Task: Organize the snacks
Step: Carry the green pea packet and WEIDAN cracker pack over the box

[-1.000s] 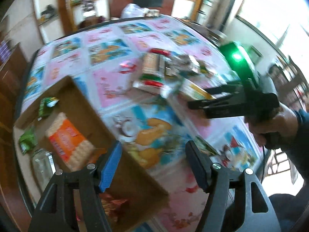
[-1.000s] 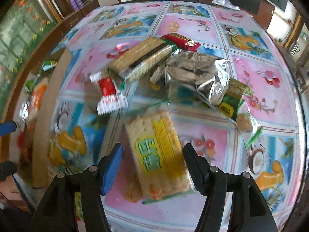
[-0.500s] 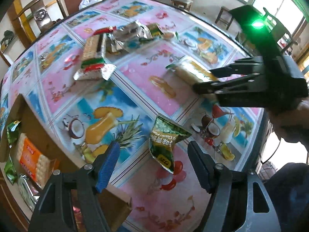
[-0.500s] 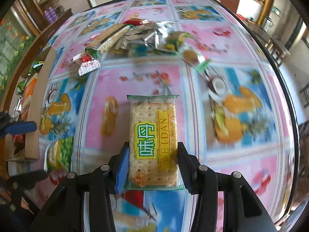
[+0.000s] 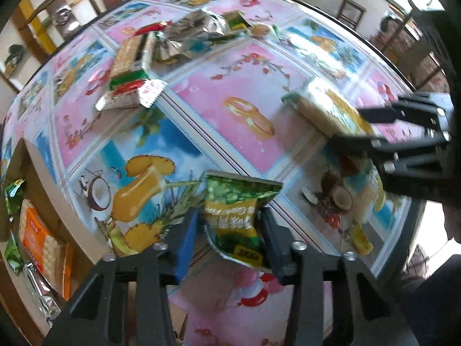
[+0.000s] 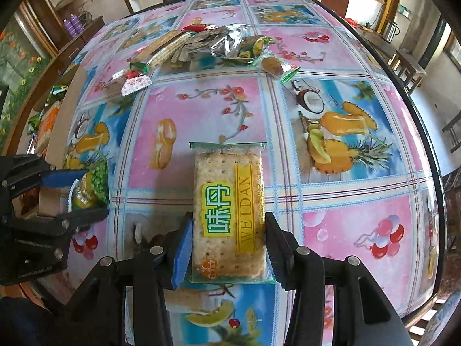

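A counter (image 6: 331, 57) covered by a fruit-patterned cloth is seen from two wrist views. At its left edge a cardboard box (image 5: 43, 173) is shown, with an orange cracker pack (image 5: 43, 239) inside. A heap of snacks (image 6: 207, 46) is piled at the far side. A Weidan cracker pack (image 6: 229, 216) is gripped by the right tongs (image 6: 227, 245), held above the counter. A green snack bag (image 5: 239, 219) is pinched between the closed left tongs (image 5: 229, 236), near the box.
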